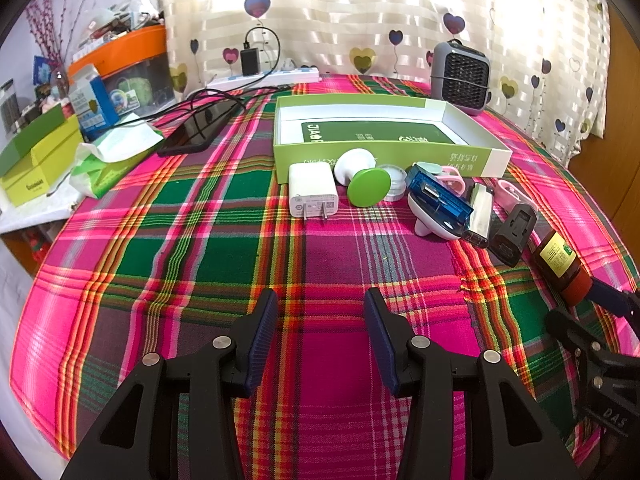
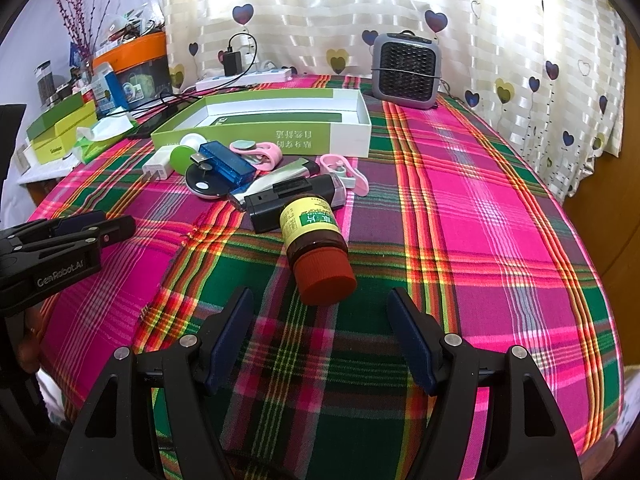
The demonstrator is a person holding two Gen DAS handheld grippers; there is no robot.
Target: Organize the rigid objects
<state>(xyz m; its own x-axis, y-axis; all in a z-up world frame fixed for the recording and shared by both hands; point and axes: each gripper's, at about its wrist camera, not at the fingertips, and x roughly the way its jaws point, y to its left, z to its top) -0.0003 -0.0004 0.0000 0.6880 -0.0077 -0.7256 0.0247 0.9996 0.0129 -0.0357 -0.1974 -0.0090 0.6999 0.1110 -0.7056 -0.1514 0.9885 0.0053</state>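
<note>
the brown bottle (image 2: 316, 240) lies on its side just ahead of the right hand-held gripper (image 2: 320, 312), red cap toward its spread jaws, probably first; left hand-held gripper (image 1: 320, 316) gapes farther off

Plaid-clothed table (image 2: 500, 216) bears green box (image 2: 280, 136); brown bottle (image 2: 316, 240); heater (image 2: 406, 70).

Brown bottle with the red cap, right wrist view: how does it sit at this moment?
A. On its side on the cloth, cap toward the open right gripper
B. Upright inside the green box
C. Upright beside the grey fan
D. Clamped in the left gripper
A. The brown bottle lies on its side on the plaid cloth, red cap toward the right gripper, whose jaws stand apart, touching nothing.
</note>
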